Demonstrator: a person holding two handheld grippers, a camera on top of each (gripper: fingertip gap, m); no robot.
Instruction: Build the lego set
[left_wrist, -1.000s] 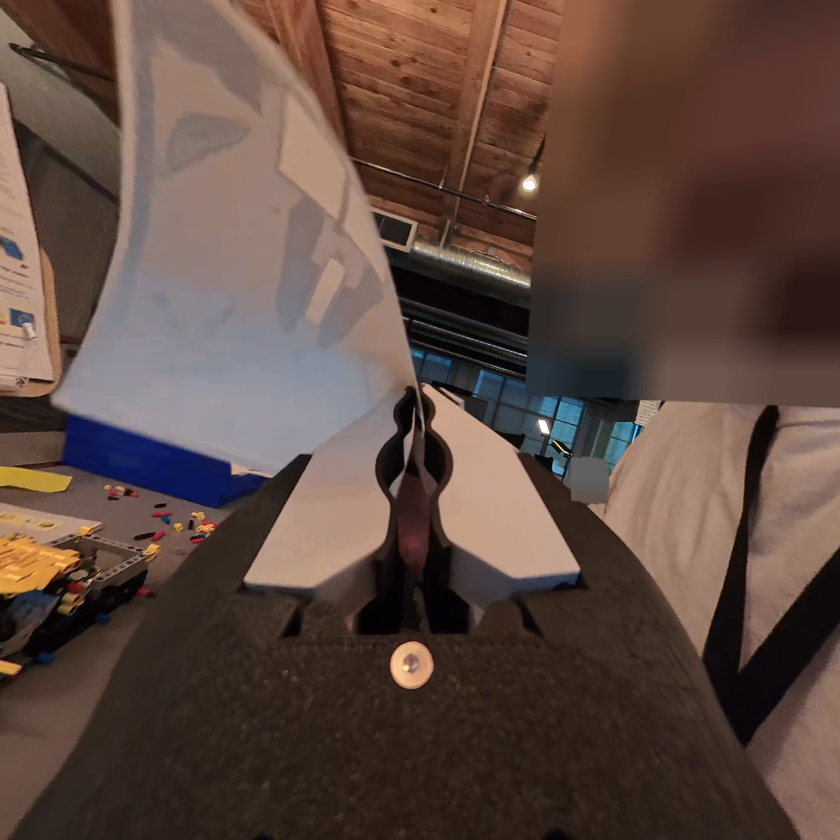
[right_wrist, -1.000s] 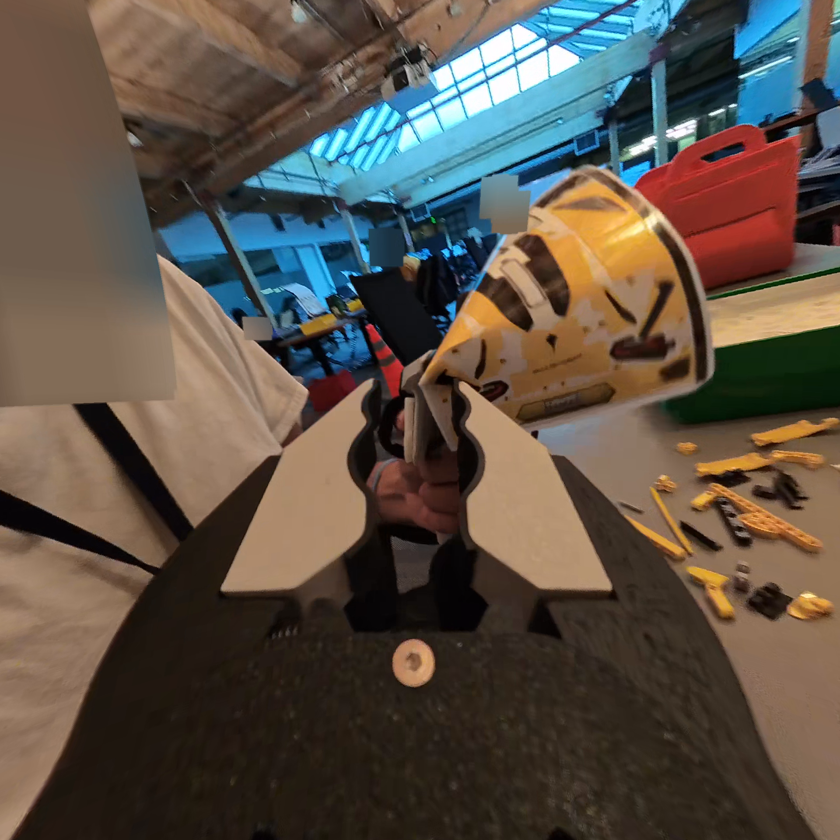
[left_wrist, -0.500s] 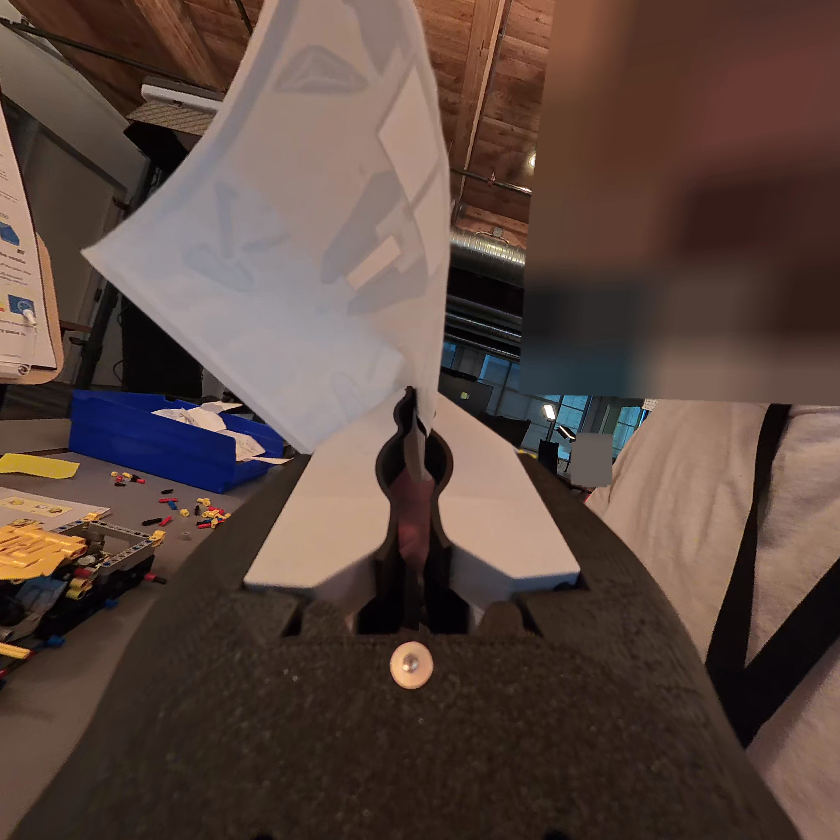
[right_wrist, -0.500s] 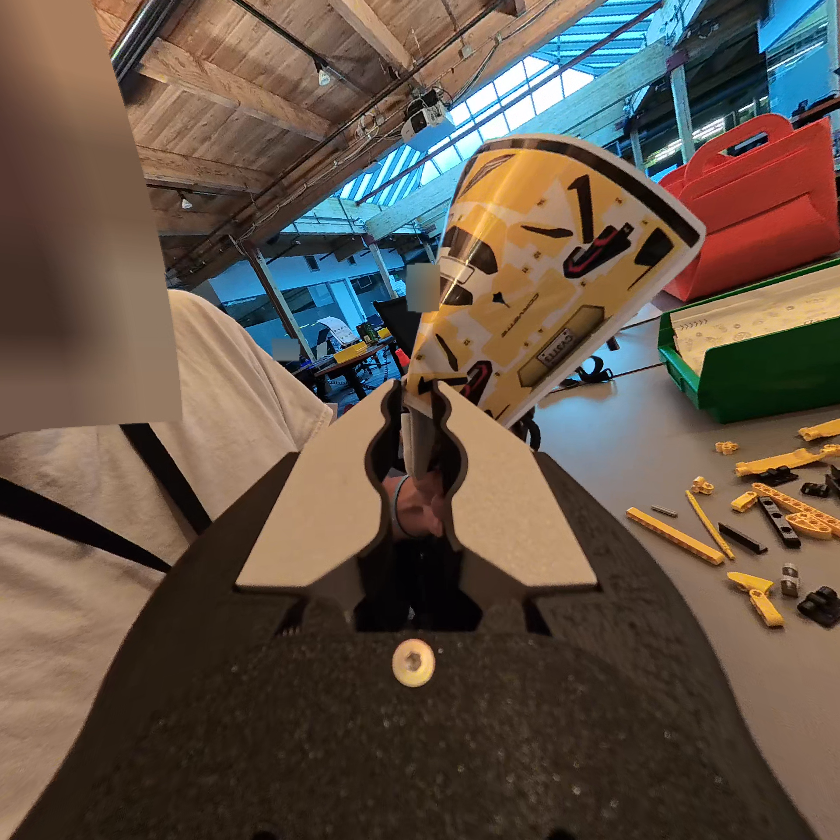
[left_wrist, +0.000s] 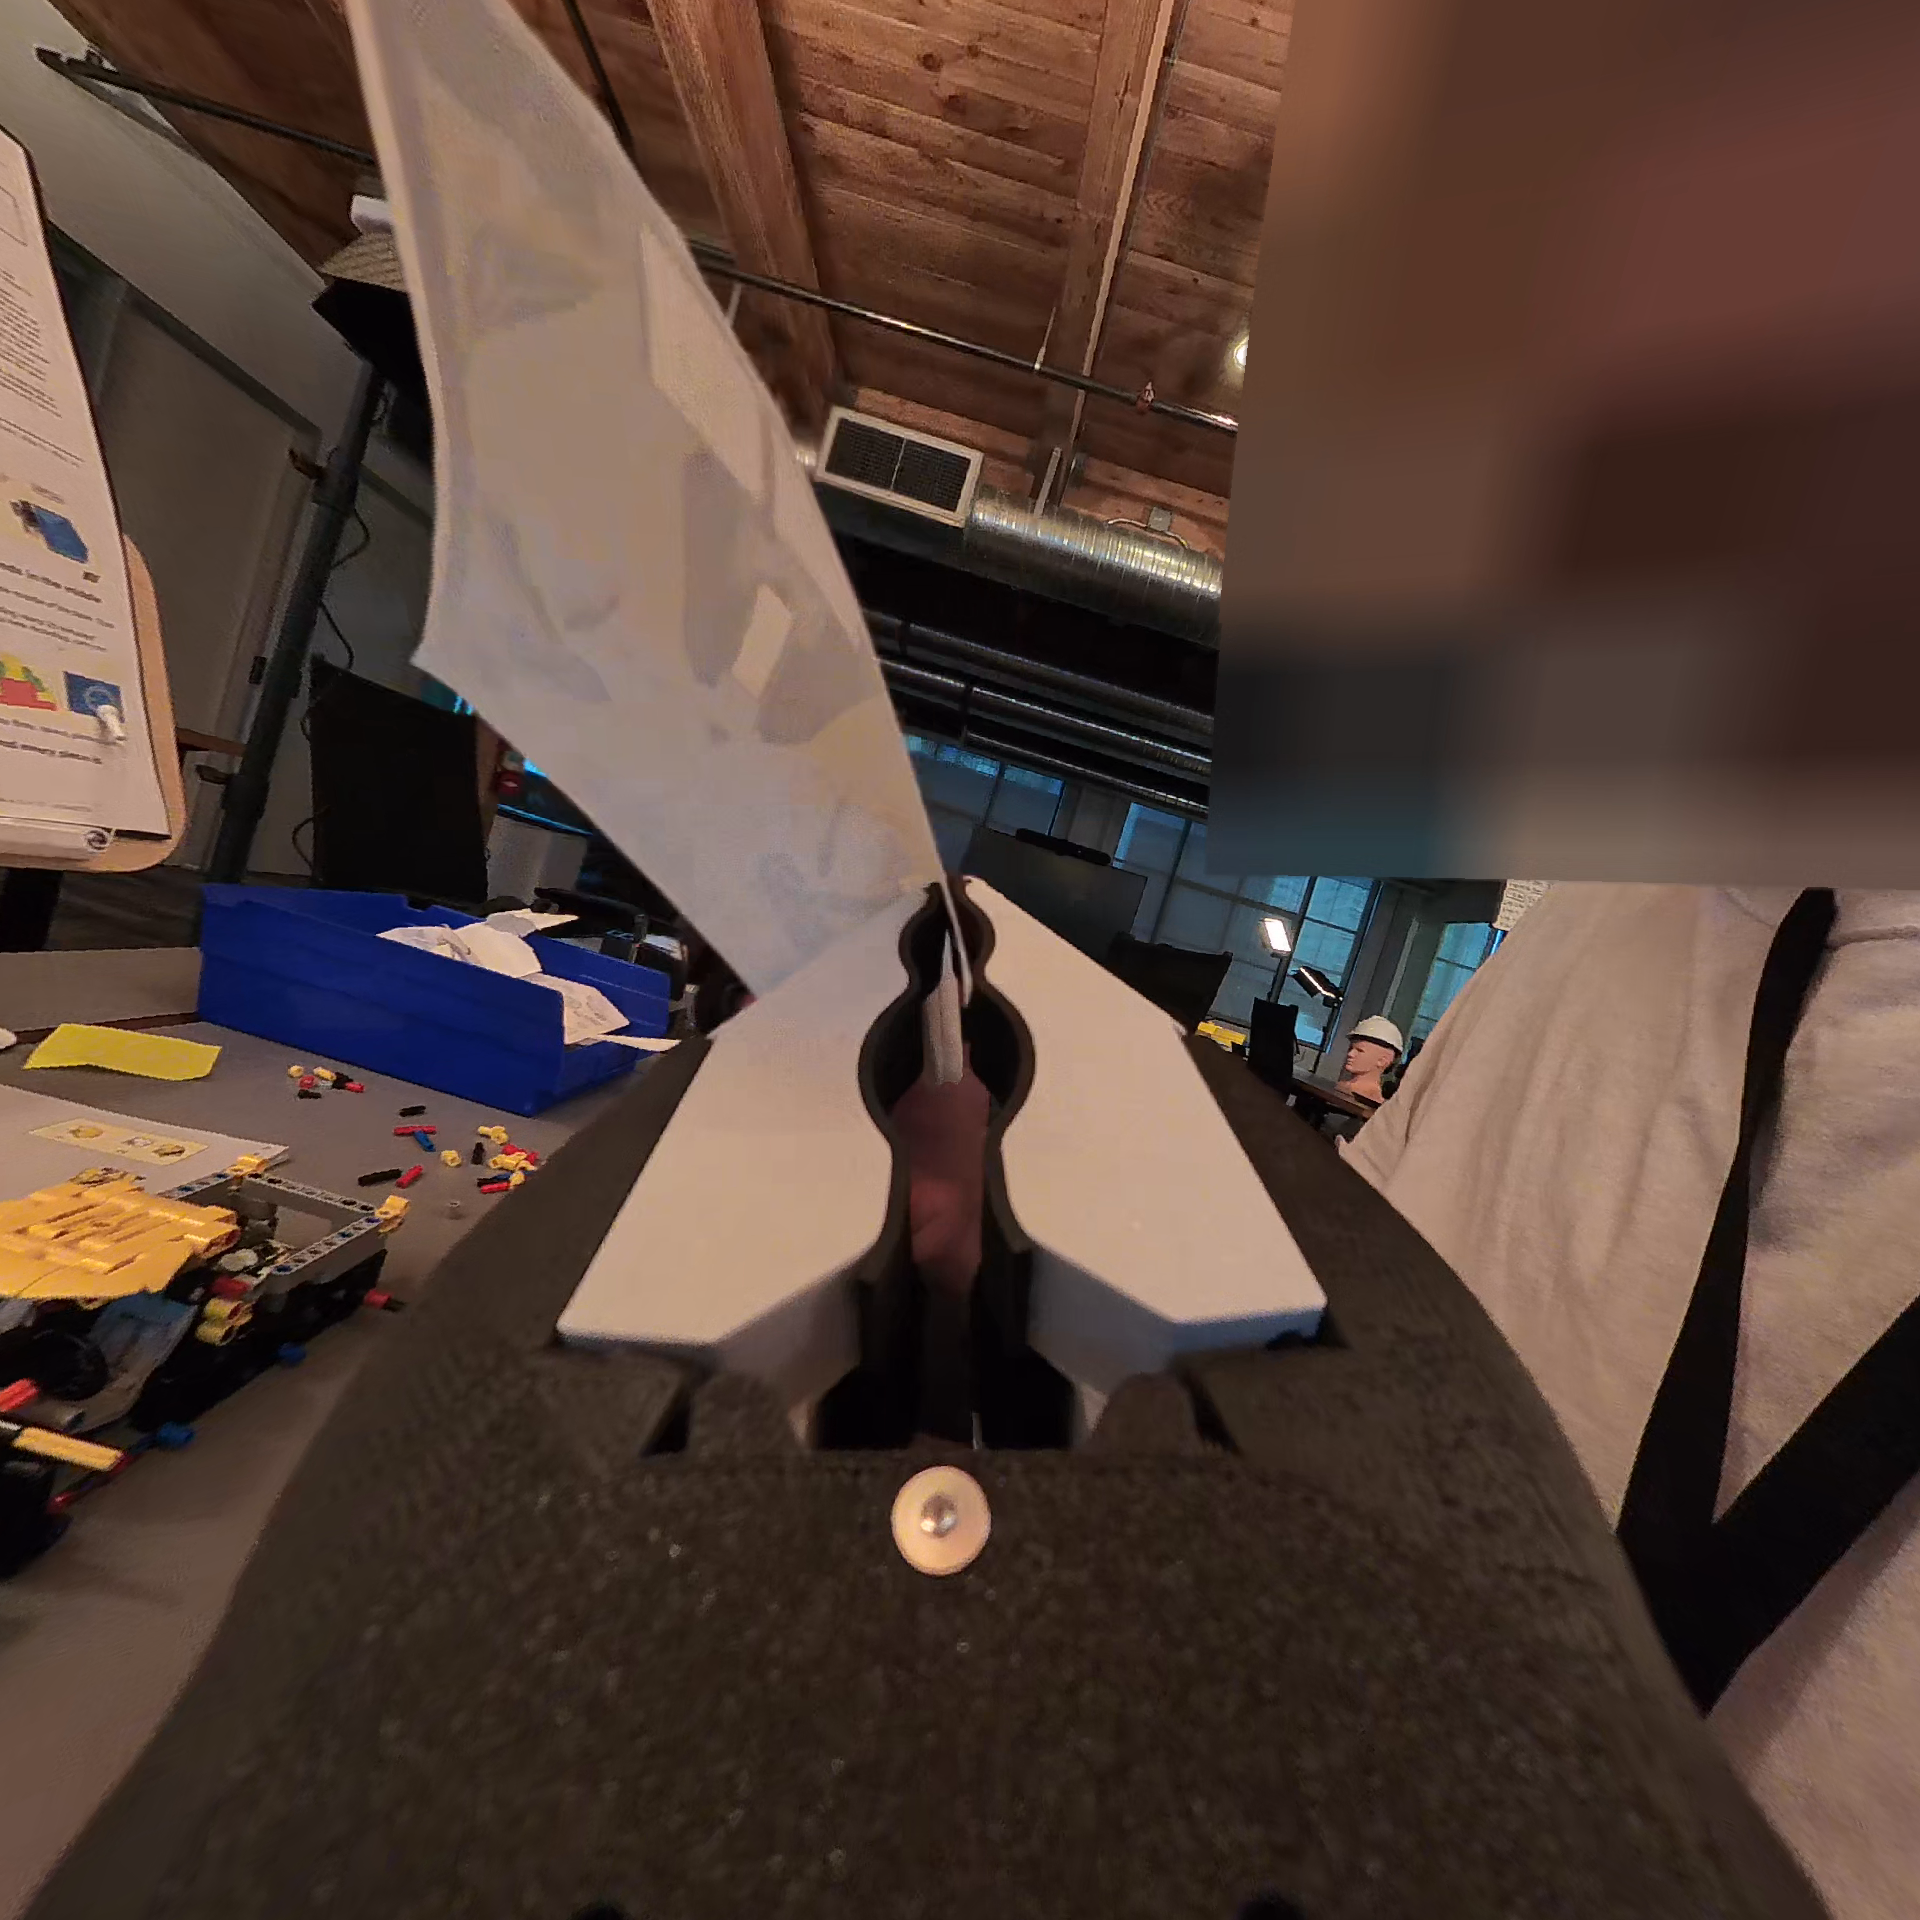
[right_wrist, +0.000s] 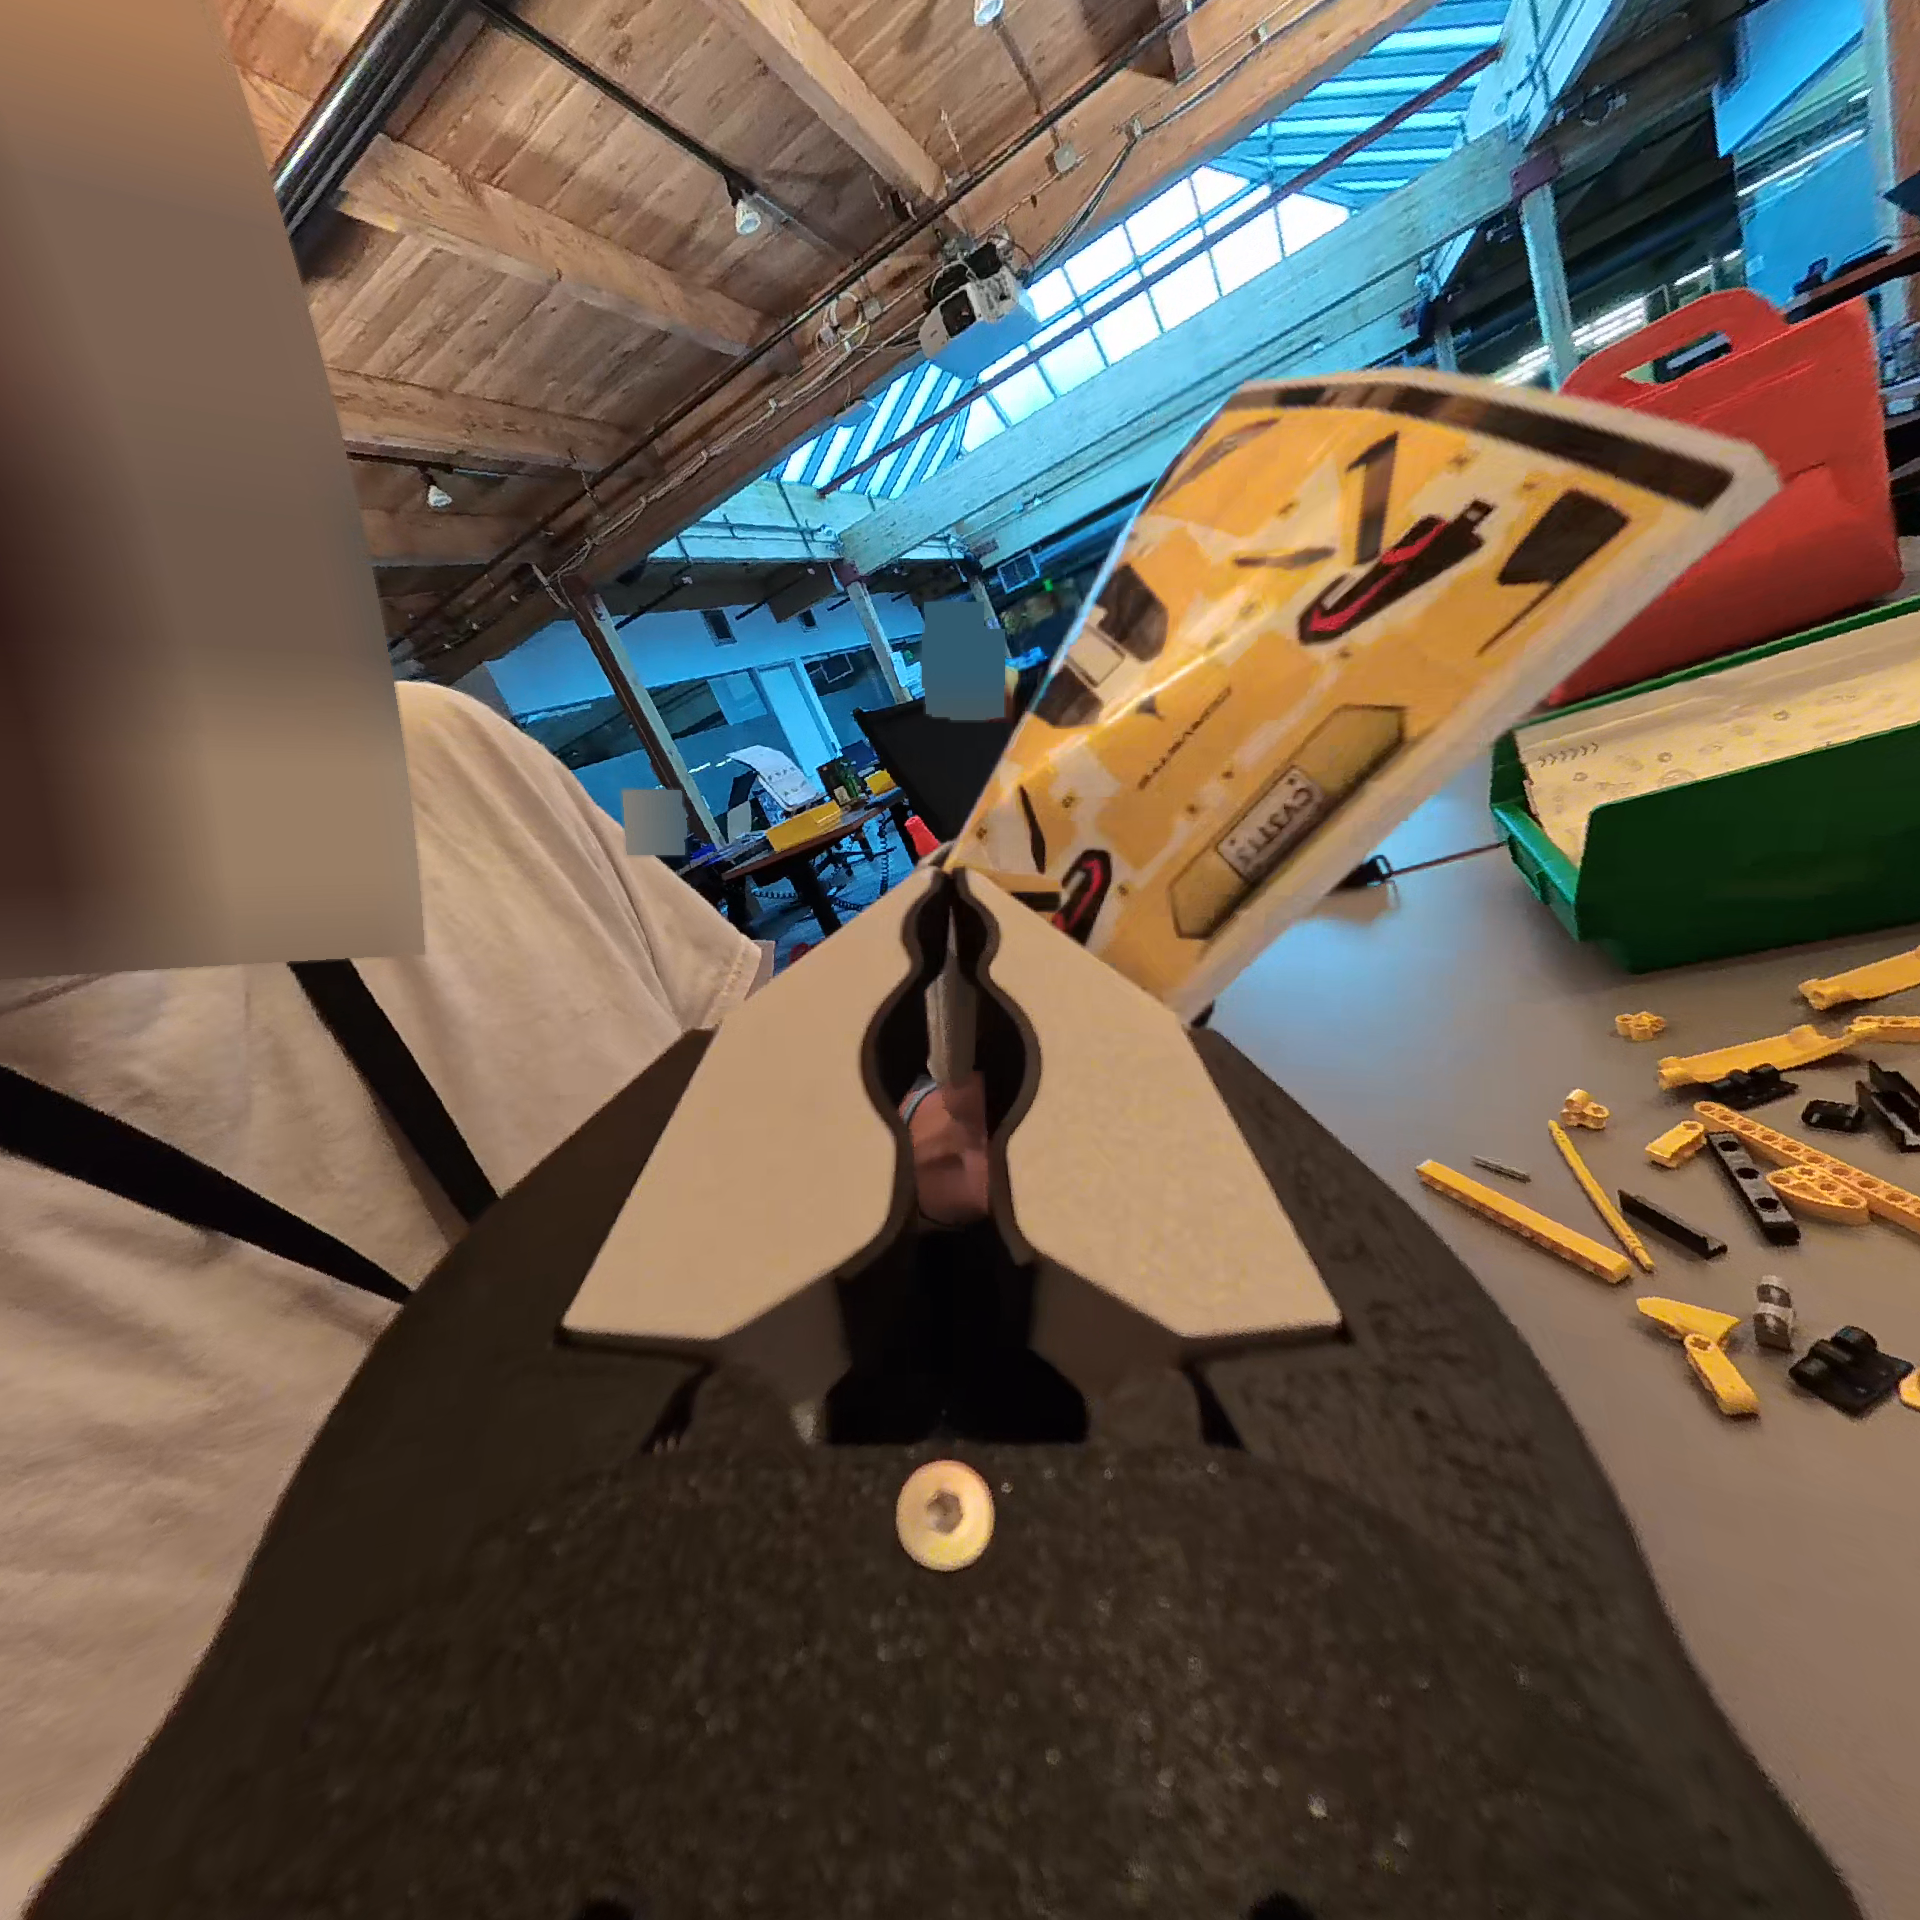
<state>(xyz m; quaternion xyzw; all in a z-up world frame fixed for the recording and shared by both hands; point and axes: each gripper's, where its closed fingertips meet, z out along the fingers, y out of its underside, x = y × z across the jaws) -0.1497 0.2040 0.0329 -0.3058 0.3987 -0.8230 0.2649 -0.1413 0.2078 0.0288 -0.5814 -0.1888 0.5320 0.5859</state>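
A sticker sheet is held up in the air between both grippers, in front of a person in a white shirt (right_wrist: 208, 1143). In the left wrist view I see its plain white back (left_wrist: 623, 540), rising up and to the left from my left gripper (left_wrist: 951, 894), which is shut on its lower corner. In the right wrist view I see its yellow and black printed face (right_wrist: 1299, 665), leaning up and to the right from my right gripper (right_wrist: 948, 883), which is shut on its corner. A partly built yellow and black lego model (left_wrist: 156, 1257) sits on the grey table at the lower left.
A blue bin (left_wrist: 416, 997) with crumpled bags, small loose pins (left_wrist: 457, 1143), a booklet (left_wrist: 104, 1132) and a propped instruction board (left_wrist: 62, 623) lie to the left. To the right are a green bin (right_wrist: 1714, 862), a red case (right_wrist: 1745, 499) and several yellow and black pieces (right_wrist: 1766, 1153). Both grippers' tips are close together, under 4 cm apart.
The sheet has swung while held: it now stands steeper in the left wrist view and leans farther right in the right wrist view. The right jaws have closed tighter on it.
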